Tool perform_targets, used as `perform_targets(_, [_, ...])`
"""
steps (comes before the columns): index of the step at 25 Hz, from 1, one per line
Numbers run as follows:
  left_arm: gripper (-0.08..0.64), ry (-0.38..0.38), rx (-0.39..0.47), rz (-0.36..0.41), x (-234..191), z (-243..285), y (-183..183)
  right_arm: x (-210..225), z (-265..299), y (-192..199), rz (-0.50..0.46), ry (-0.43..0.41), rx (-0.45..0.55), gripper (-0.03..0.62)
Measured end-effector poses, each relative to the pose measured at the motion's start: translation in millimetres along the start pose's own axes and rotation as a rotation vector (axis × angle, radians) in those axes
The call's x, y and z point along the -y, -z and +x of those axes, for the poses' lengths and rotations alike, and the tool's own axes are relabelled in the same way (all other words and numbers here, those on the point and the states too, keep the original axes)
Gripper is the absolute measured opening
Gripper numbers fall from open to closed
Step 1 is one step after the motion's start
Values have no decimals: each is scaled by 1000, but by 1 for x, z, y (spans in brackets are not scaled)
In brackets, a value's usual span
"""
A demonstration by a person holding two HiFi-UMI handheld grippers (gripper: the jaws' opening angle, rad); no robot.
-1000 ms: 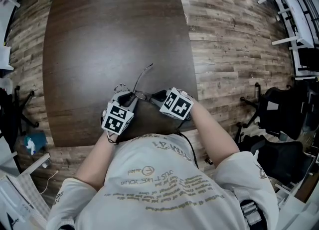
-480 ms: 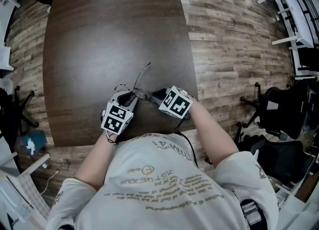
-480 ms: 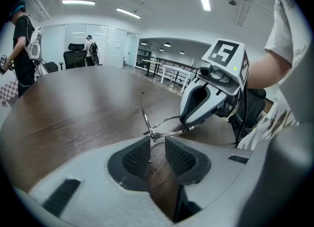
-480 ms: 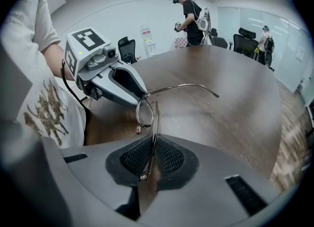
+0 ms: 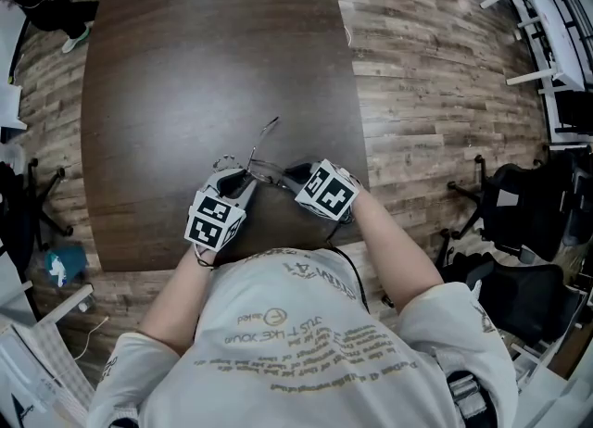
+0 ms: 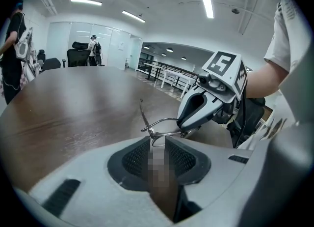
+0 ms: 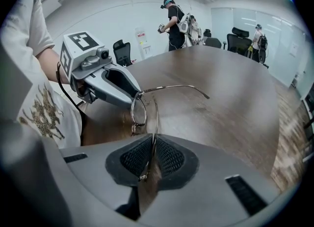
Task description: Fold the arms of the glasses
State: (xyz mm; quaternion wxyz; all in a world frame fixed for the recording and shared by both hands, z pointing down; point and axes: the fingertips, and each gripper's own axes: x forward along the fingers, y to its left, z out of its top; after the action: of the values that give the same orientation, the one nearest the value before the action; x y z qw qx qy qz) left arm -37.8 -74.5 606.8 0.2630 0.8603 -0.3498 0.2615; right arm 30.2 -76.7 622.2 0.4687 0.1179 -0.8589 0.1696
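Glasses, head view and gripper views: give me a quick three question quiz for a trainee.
1. True or false: the glasses lie untouched on the table.
2. The right gripper is: A wide open; B shut on the glasses' frame; C shut on nothing.
3. In the head view, does the unfolded arm point toward the person or away?
Key: 1 false; 2 B; 3 away.
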Motion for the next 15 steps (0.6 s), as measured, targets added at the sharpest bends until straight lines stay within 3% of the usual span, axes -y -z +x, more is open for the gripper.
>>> perform_targets(6, [104,-3,-17,10,-3,5,1,5,2,2,69,-16,17,39])
perform_targets(9, [104,-2,-24,8,-3,6,3,1,4,0,146,-70,46,140])
perform_targets(15, [104,2,-31,8,-4,7,4,1,1,-10,227,-99,130,163])
